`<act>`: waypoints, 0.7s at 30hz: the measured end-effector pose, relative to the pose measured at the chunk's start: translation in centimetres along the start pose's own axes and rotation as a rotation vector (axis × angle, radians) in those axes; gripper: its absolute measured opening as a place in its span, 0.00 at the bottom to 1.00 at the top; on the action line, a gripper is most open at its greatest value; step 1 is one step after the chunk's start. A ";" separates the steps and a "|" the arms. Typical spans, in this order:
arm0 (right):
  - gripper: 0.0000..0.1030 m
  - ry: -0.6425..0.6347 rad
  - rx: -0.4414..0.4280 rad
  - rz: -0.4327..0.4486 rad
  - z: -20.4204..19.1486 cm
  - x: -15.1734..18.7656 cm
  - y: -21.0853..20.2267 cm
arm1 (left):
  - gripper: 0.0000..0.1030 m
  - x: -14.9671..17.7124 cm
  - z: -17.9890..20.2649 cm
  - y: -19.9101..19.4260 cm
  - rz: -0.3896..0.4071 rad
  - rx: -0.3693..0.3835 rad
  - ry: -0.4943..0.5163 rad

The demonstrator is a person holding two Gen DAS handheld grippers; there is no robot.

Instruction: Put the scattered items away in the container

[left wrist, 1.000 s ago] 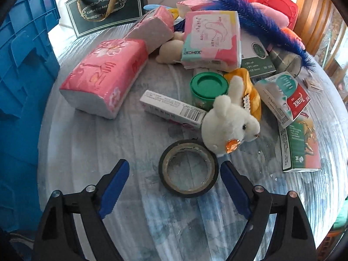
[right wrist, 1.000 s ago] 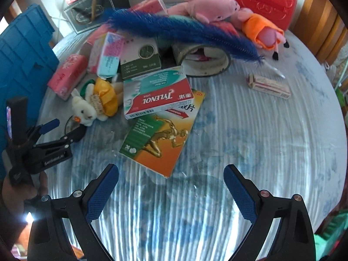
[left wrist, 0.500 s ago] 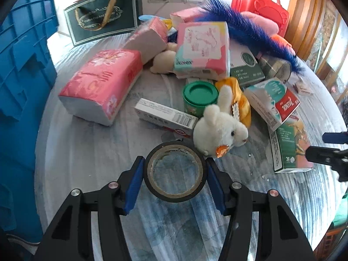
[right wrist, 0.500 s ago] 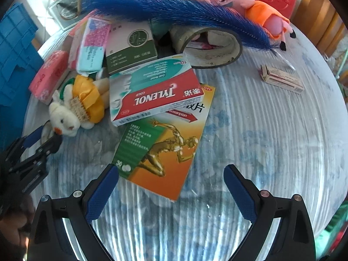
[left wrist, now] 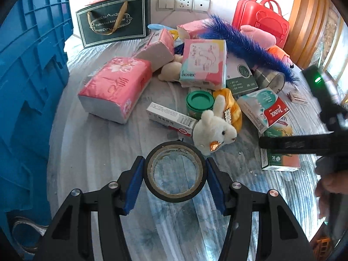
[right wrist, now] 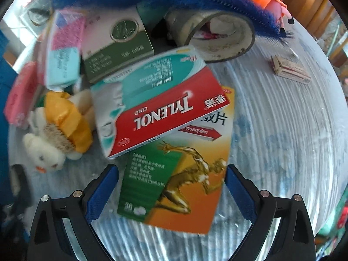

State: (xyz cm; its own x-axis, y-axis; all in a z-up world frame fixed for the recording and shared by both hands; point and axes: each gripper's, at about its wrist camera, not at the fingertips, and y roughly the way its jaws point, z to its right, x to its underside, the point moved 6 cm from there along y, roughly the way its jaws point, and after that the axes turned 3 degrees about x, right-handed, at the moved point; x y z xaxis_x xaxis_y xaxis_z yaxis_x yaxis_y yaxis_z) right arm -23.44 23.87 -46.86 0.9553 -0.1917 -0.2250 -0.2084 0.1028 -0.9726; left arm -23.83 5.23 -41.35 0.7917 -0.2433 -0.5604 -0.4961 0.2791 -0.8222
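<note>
Item: black tape roll (left wrist: 174, 172), a flat ring with a worn pale inner core, lying on the striped blue-white tablecloth (left wrist: 97, 152). Your left gripper (left wrist: 174, 175) was clamped on it, a blue pad pressed against each side of the rim; a second before, the same jaws stood wide, short of the roll.

Room: bare cloth lay to the roll's left, up to the ribbed wall of the blue crate (left wrist: 28, 76). Just beyond the roll sat the white plush rabbit (left wrist: 214, 130), its snout near the rim.

Item: green-and-orange medicine box (right wrist: 174, 180), flat glossy card, partly under the red Tylenol box (right wrist: 161, 113). Your right gripper (right wrist: 171, 187) was spread wide with one finger on either side of the box's near end; a second before, it hung well back from the box. To its right the cloth ran bare toward the table edge, apart from a small carton (right wrist: 290, 70).
</note>
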 end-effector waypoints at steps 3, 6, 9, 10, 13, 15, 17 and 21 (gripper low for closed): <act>0.89 -0.003 0.008 0.019 0.1 0.0 0.1 | 0.54 -0.4 -0.4 -0.7 0.015 -0.006 -0.009; 0.89 -0.022 0.017 0.013 0.4 0.5 -0.1 | 0.54 -0.4 -0.4 -0.9 0.018 -0.004 -0.012; 0.88 -0.042 0.020 0.026 0.6 0.9 -1.0 | 0.53 -0.4 0.1 -1.1 0.020 0.006 -0.011; 0.88 -0.048 0.022 0.034 0.7 1.0 -1.3 | 0.54 -0.4 0.2 -1.3 0.021 0.010 -0.012; 0.87 -0.063 0.029 0.054 1.4 1.2 -2.4 | 0.54 -0.7 0.7 -1.7 0.031 0.015 -0.004; 0.87 -0.064 0.026 0.056 2.1 1.3 -2.9 | 0.53 -1.0 0.9 -2.1 0.036 0.018 0.000; 0.87 -0.063 0.025 0.060 2.9 1.3 -3.5 | 0.54 -1.4 1.0 -2.5 0.046 0.017 0.000; 0.86 -0.059 0.019 0.073 3.9 1.1 -5.0 | 0.54 -2.0 1.2 -3.4 0.065 0.016 -0.005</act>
State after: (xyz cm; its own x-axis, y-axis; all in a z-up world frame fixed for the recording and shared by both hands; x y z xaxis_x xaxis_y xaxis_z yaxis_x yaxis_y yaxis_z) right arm -20.54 26.97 -41.97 0.9485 -0.1257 -0.2907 -0.2741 0.1334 -0.9524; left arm -23.31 5.88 -37.29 0.7593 -0.2198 -0.6124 -0.5411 0.3094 -0.7820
